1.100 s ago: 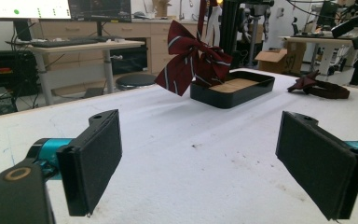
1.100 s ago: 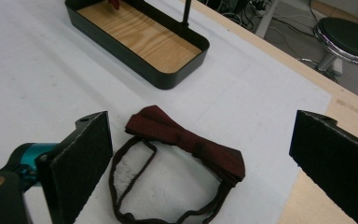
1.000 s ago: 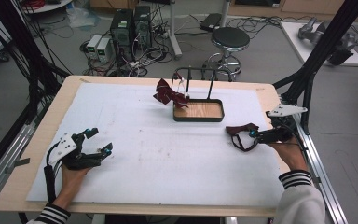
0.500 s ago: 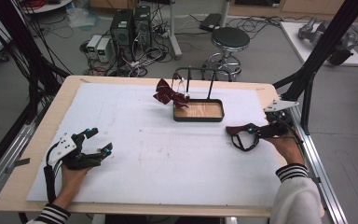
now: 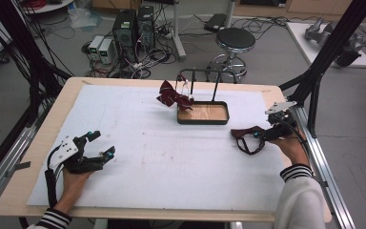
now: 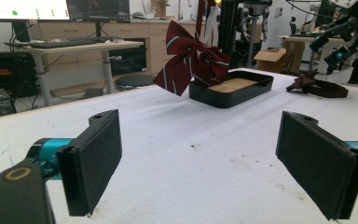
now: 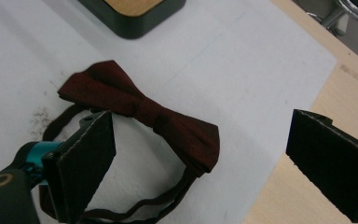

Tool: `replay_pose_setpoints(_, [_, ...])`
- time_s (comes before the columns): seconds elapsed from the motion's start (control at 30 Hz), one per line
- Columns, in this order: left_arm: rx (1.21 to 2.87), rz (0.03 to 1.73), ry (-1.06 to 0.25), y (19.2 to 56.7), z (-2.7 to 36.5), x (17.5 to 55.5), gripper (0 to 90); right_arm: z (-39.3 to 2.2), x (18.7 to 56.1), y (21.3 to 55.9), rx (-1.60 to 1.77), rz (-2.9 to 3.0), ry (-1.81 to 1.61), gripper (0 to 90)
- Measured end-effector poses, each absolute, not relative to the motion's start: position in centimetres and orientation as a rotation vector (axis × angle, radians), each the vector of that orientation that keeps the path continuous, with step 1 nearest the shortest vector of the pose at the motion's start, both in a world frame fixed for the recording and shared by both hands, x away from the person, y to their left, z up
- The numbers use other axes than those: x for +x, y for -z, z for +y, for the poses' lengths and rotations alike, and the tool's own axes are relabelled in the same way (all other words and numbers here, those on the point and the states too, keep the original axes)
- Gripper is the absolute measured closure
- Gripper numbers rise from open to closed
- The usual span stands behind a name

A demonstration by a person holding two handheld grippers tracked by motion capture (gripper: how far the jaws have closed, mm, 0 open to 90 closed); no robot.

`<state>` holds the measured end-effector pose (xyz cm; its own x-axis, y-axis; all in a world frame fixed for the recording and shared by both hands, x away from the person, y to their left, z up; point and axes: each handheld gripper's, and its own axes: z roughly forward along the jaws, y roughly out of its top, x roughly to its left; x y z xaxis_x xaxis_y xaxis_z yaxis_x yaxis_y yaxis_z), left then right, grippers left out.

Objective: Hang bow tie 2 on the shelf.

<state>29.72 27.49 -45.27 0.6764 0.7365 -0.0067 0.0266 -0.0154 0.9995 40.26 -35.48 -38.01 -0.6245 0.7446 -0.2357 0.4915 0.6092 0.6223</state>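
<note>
hovering r gripper [image 7: 200,154], bow tie [image 7: 140,109] near mat edge

Between your left tool [image 5: 100,145] and the black tray [image 5: 203,120] the white mat [image 5: 162,162] on the desk lies bare, so you can cross its whole middle and near edge freely. At the far side the tray, the thin black rack [image 5: 202,76] rising behind it and the striped bow tie [image 5: 171,97] hanging just left of it block a low pass. Your right tool [image 5: 262,136] stands open over the dark red bow tie [image 7: 140,109] and its strap [image 7: 135,207], near the desk's right edge and the black frame post [image 5: 331,52].
</note>
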Motion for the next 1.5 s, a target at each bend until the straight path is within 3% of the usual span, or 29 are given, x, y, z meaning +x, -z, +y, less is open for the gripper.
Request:
replay_pose_setpoints(0.07, [1.498,0.664,-0.635,45.3,27.5,29.7,14.8,-35.6,40.4,38.3,0.974,2.381,-0.681,8.4])
replay_pose_setpoints(0.13, [1.497,0.664,-0.636,45.3,27.5,29.7,14.8,-35.7,40.5,38.4,0.948,2.405,-0.617,19.7])
replay_pose_setpoints(0.63, [1.498,0.666,-0.639,45.3,27.5,29.7,14.8,-35.5,41.3,39.5,1.014,2.427,-0.584,20.3])
replay_pose_setpoints(0.77, [1.497,0.666,-0.637,45.3,27.5,29.7,14.8,-35.3,41.4,39.8,0.991,2.456,-0.556,28.5])
replay_pose_setpoints(1.33, [1.498,0.666,-0.636,45.3,27.5,29.7,14.8,-34.7,42.1,40.8,0.934,2.508,-0.442,42.6])
replay_pose_setpoints(1.5, [1.498,0.667,-0.636,45.3,27.5,29.7,14.9,-34.4,42.1,40.9,0.914,2.508,-0.436,53.8])
